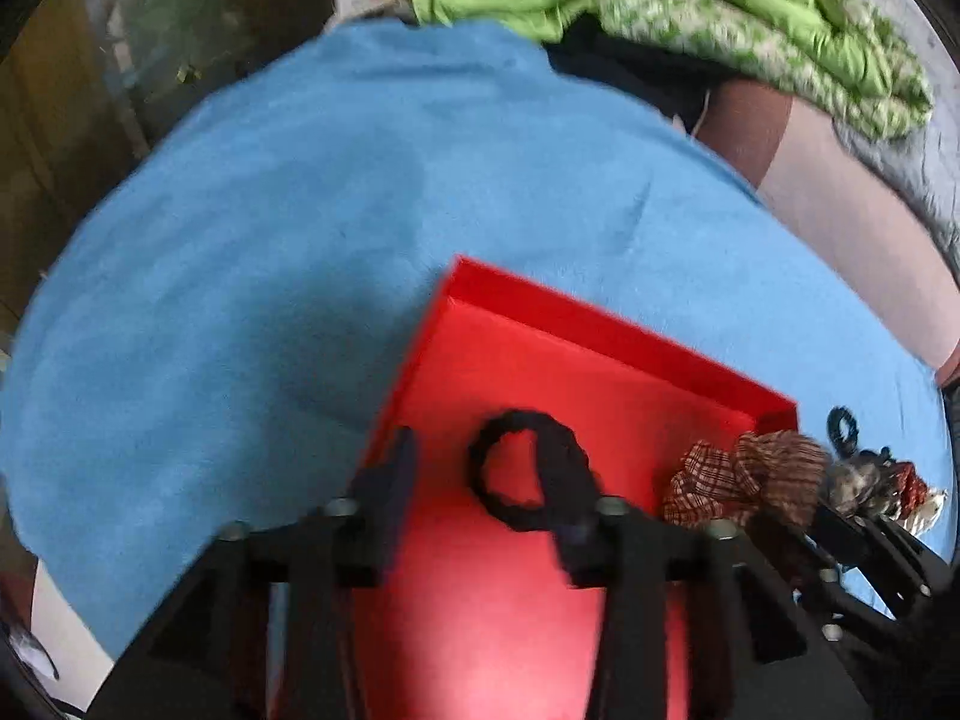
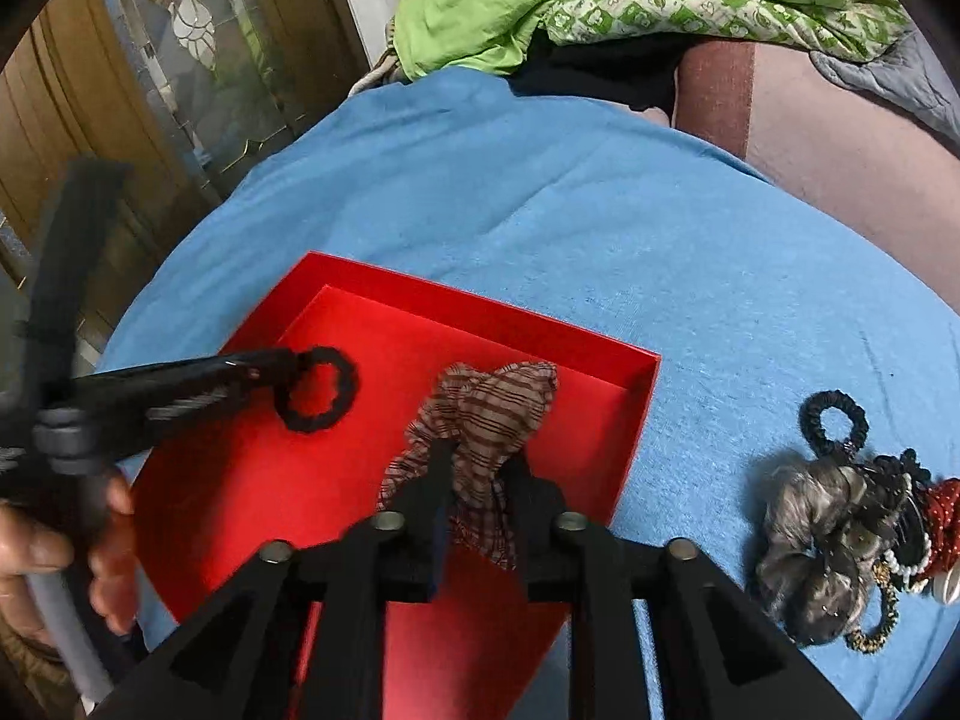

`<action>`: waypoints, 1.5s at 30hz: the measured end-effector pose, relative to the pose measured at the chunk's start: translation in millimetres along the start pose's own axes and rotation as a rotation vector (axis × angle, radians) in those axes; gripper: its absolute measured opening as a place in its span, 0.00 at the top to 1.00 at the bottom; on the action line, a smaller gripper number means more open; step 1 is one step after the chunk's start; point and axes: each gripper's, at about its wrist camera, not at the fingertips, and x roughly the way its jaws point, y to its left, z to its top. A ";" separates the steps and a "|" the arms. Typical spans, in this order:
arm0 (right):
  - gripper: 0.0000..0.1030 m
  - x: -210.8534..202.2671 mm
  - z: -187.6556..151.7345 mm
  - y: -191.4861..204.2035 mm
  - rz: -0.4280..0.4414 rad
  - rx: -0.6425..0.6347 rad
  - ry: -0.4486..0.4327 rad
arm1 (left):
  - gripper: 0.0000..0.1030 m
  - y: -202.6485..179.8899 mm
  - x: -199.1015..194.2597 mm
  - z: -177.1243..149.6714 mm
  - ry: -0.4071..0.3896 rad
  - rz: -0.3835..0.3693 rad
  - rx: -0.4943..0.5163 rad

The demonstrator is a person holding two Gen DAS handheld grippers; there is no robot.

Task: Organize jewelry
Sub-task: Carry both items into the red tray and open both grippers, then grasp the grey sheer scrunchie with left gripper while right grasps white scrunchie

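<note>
A shallow red box [image 1: 600, 330] [image 2: 480, 315] lies on a blue cloth [image 1: 270, 240] [image 2: 600, 210]. My left gripper [image 1: 480, 462] [image 2: 282, 369] hangs over the box with its fingers apart. A black hair tie [image 1: 516, 468] [image 2: 315, 390] rests against its right finger, above the box floor. My right gripper [image 2: 480, 456] [image 1: 804, 504] is over the box's near right part. Its fingers stand apart, with a brown plaid scrunchie [image 2: 486, 408] [image 1: 750, 474] loose between them and bunched past the tips.
On the cloth right of the box lies a heap of hair accessories: a black scrunchie [image 2: 834, 429], a grey fuzzy one [image 2: 822, 540], a red dotted piece [image 2: 945, 510] and beads. A green quilt [image 2: 570, 0] lies behind. A hand [image 2: 60, 552] holds the left gripper's handle.
</note>
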 end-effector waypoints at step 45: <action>0.36 -194.1 -209.6 -221.3 -0.215 0.507 -0.148 | 0.51 -221.8 -43.7 -116.2 0.056 -0.133 0.281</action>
